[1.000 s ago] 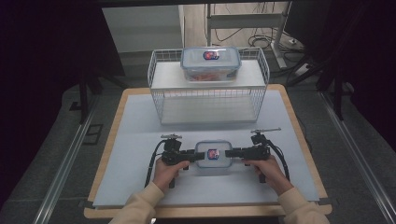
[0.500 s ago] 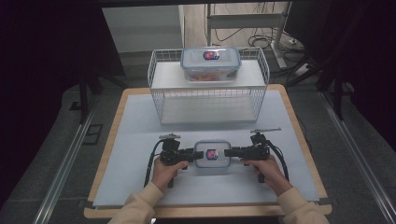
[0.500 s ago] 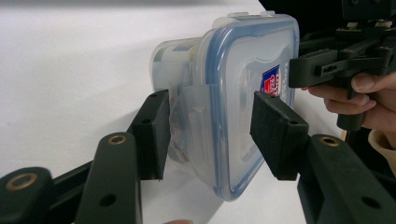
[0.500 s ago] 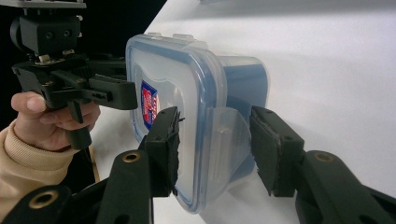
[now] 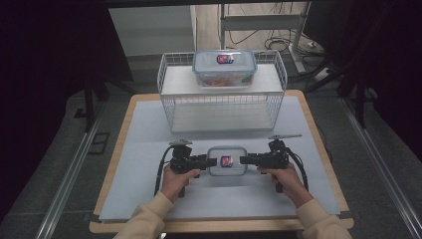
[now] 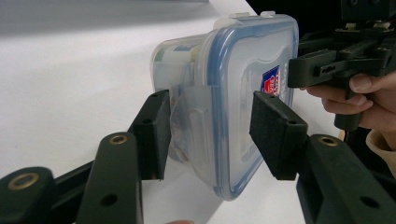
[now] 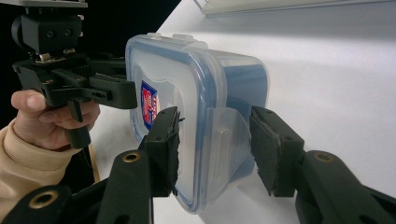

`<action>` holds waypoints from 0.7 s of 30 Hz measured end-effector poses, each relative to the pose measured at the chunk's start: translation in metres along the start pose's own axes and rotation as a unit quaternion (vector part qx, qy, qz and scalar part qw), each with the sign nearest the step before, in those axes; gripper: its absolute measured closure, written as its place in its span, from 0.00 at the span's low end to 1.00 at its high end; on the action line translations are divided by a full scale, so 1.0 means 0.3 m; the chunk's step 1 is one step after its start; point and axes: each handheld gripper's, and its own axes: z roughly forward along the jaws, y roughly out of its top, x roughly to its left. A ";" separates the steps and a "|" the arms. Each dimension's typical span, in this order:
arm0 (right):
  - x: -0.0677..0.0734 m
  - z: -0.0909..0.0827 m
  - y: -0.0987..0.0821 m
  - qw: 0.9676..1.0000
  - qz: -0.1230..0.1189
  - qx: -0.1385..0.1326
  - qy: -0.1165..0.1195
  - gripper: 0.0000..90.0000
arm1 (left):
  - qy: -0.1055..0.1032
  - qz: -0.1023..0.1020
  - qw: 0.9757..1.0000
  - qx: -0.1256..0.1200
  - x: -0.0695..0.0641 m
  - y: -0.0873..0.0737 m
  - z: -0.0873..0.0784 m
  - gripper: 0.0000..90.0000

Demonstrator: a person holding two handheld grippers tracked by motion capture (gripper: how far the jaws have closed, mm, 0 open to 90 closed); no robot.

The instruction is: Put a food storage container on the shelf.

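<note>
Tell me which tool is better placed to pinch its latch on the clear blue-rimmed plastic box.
Left, probably: the left tool has its pads close on both sides of its clear latch flap; the right tool shows a gap at one pad.

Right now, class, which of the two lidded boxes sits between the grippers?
The near box, down on the table mat between the left gripper and right gripper. The other box stands on the wire rack.
</note>
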 end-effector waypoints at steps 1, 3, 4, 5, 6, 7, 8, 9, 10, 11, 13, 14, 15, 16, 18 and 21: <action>0.001 -0.001 0.003 1.000 -0.001 0.000 0.000 0.60 | 0.000 0.000 1.000 0.000 -0.001 0.004 -0.002 0.55; 0.007 -0.004 0.012 1.000 -0.004 -0.003 0.000 0.60 | 0.001 0.004 1.000 -0.003 -0.005 0.014 -0.008 0.55; 0.009 -0.006 0.017 1.000 -0.005 -0.004 0.000 0.60 | 0.001 0.005 1.000 -0.005 -0.007 0.020 -0.012 0.55; 0.012 -0.007 0.023 1.000 -0.007 -0.007 0.001 0.60 | 0.002 0.008 1.000 -0.006 -0.008 0.027 -0.015 0.55; 0.015 -0.009 0.031 1.000 -0.008 -0.007 0.001 0.60 | 0.002 0.009 1.000 -0.008 -0.010 0.034 -0.019 0.55; 0.020 -0.012 0.038 1.000 -0.010 -0.009 0.001 0.60 | 0.002 0.010 1.000 -0.011 -0.013 0.042 -0.024 0.55; 0.024 -0.014 0.046 1.000 -0.012 -0.011 0.001 0.60 | 0.002 0.012 1.000 -0.013 -0.015 0.050 -0.028 0.55; 0.028 -0.016 0.055 1.000 -0.015 -0.014 0.001 0.60 | 0.002 0.013 1.000 -0.015 -0.019 0.059 -0.033 0.55; 0.033 -0.019 0.064 1.000 -0.016 -0.015 0.002 0.60 | 0.003 0.015 1.000 -0.016 -0.023 0.068 -0.038 0.55; 0.038 -0.023 0.073 1.000 -0.019 -0.018 0.002 0.60 | 0.003 0.018 1.000 -0.018 -0.027 0.079 -0.044 0.55; 0.050 -0.031 0.093 0.999 -0.023 -0.022 0.002 0.60 | 0.004 0.024 0.999 -0.023 -0.037 0.101 -0.056 0.55; 0.055 -0.036 0.103 0.999 -0.026 -0.025 0.002 0.60 | 0.004 0.026 0.999 -0.026 -0.042 0.113 -0.062 0.55; 0.062 -0.042 0.114 0.999 -0.028 -0.028 0.002 0.60 | 0.005 0.029 0.999 -0.028 -0.048 0.125 -0.068 0.55; 0.069 -0.048 0.125 0.999 -0.031 -0.031 0.002 0.60 | 0.004 0.033 0.999 -0.030 -0.053 0.137 -0.074 0.55; 0.084 -0.060 0.147 0.999 -0.035 -0.035 0.001 0.60 | 0.004 0.038 0.999 -0.033 -0.063 0.159 -0.085 0.55; 0.104 -0.079 0.184 0.998 -0.046 -0.042 -0.001 0.60 | 0.004 0.046 0.998 -0.039 -0.079 0.201 -0.103 0.55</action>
